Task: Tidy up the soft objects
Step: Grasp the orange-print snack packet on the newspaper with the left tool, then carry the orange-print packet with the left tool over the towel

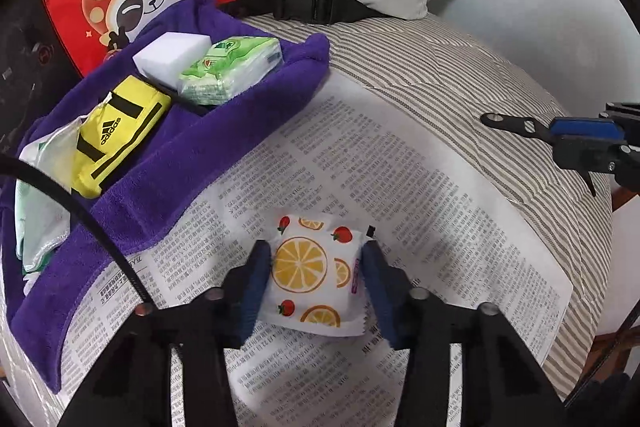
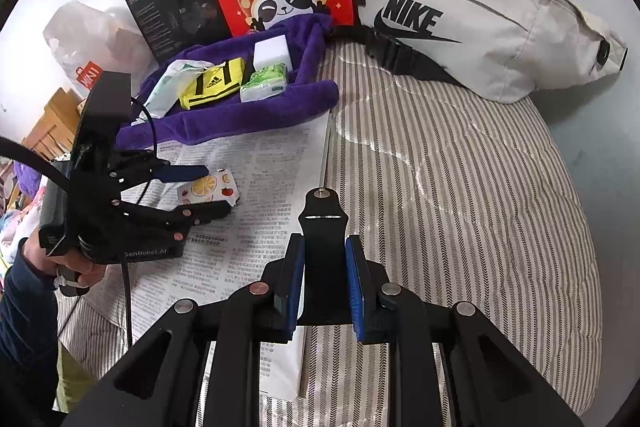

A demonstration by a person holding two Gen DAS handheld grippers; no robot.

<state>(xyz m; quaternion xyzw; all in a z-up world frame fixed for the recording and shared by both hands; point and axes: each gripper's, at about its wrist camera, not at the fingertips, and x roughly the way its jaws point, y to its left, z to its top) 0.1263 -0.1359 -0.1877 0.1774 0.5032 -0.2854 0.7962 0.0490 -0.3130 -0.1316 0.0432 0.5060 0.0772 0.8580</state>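
Left gripper (image 1: 318,269) clamps the fruit-print pack (image 1: 316,273) by its sides on the newspaper (image 1: 400,187), near the purple towel (image 1: 224,143). Looks light, squashy; grip mid-body. Right gripper (image 2: 325,279) closed, empty.

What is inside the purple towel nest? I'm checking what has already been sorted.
On the purple towel lie a white sponge block, a green tissue pack, a yellow Adidas pouch and a pale green packet. Anything beneath them is hidden.
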